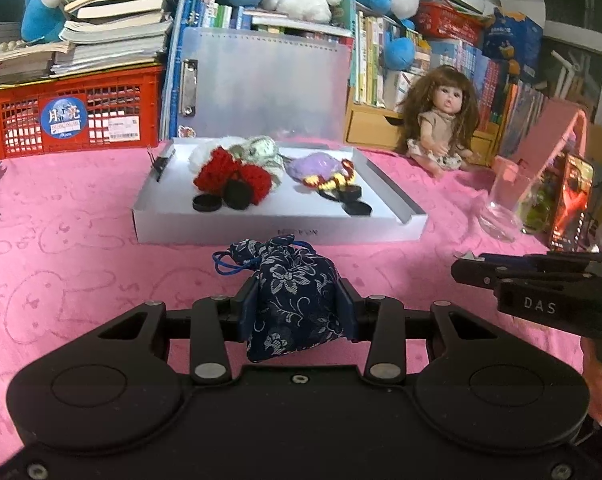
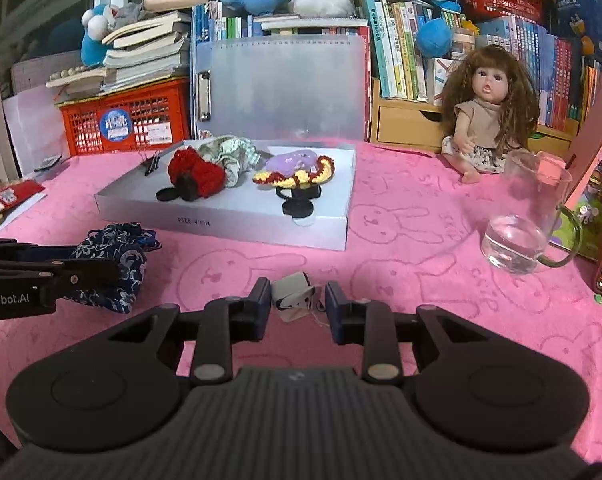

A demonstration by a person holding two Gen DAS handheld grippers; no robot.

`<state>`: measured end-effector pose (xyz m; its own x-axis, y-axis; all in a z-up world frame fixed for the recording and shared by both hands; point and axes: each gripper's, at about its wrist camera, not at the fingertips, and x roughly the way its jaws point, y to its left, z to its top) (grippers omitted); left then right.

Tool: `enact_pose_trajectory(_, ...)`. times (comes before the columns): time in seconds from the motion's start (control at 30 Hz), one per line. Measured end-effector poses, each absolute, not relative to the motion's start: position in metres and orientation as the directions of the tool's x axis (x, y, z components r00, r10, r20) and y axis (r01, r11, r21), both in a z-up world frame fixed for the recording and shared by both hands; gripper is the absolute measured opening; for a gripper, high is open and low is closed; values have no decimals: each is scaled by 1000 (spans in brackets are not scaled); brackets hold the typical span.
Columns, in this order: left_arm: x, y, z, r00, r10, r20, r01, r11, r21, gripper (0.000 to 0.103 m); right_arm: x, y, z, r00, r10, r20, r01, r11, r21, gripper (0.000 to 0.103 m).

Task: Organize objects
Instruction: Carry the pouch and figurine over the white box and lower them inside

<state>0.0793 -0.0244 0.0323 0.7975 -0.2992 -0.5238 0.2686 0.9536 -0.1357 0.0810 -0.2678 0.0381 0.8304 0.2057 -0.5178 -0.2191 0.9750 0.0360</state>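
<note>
The left gripper (image 1: 299, 304) is squeezing a dark blue flowered pouch (image 1: 295, 300) between its pads, its jaws closed in on the cloth from both sides; the pouch's blue drawstring (image 1: 231, 265) is trailing onto the pink bunny-print cloth (image 1: 81, 248) covering the table. The right gripper (image 2: 297, 305) is sitting low over the same cloth with a small white object (image 2: 293, 300) lying between its fingers; the left finger is touching it while a slim gap is showing at the right finger, so the jaws are standing narrowly apart and not pinching it. Beyond both, an open white box (image 1: 205, 236) is holding a red knitted piece (image 1: 231, 178), a purple piece (image 1: 319, 165), a yellow and red knitted piece (image 2: 297, 176) and black round caps (image 1: 207, 202). A doll (image 1: 441, 124) is sitting to the right of the box, and a glass jug (image 2: 529, 216) is standing near it
</note>
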Motion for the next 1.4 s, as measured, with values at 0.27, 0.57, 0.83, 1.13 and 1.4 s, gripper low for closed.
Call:
enact_pose_trajectory(0.27,101,-14,48,815,-287,-504,244,958,-152,39,93,-269,50,838,222,-498,-211,974,80,35)
enact_pose_trajectory(0.57,128,-9,57,828,-268,-493,214,963,-164,39,114,-263,64,841,247,-482,-212,969,125,35)
enact_pose_trajectory(0.83,147,-6,55,830,-251,-499,189,967,-171,39,131,-256,69,838,259,-480,-209,965,156,35)
enact_pose_trajectory(1.13,171,-5,53,831,-229,-506,163,972,-172,39,148,-248,68,834,254,-490,-203,967,156,35)
enact_pose_trajectory(1.4,192,-5,46,823,-217,-525,142,973,-180,39,169,-243,64,824,248,-509,-194,968,158,35)
